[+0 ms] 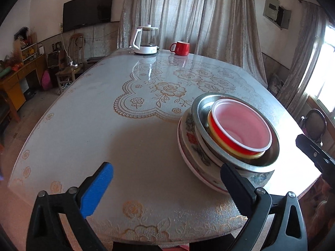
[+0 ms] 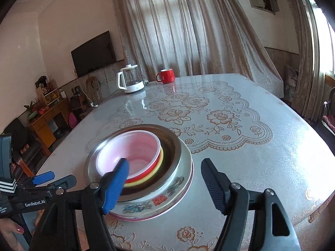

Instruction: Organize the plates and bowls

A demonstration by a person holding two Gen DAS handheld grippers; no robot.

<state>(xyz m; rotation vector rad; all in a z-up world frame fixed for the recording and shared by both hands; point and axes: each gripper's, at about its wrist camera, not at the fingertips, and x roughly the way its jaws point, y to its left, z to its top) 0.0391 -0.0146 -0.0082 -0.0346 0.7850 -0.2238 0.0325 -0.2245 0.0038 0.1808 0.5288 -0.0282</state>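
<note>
A nested stack stands near the table's front edge: a red bowl [image 1: 240,125] [image 2: 136,148] with a pale inside sits in a yellow bowl [image 2: 160,159]. Both rest in a metal bowl [image 1: 201,108] [image 2: 174,144], which sits in a flowered ceramic bowl [image 2: 159,201] on a plate [image 2: 146,217]. My left gripper [image 1: 167,179] is open beside the stack's left with nothing between its fingers. My right gripper [image 2: 165,184] is open in front of the stack. Its blue pad [image 2: 117,186] overlaps the red bowl's rim in view, but no pad presses on anything.
A white-based glass kettle [image 1: 144,39] [image 2: 130,81] and a red mug [image 1: 182,48] [image 2: 166,75] stand at the table's far edge. The table [image 1: 104,125] has a glossy flowered cover. A hand [image 2: 12,232] holds the left tool at the lower left. Chairs and a desk stand on the left.
</note>
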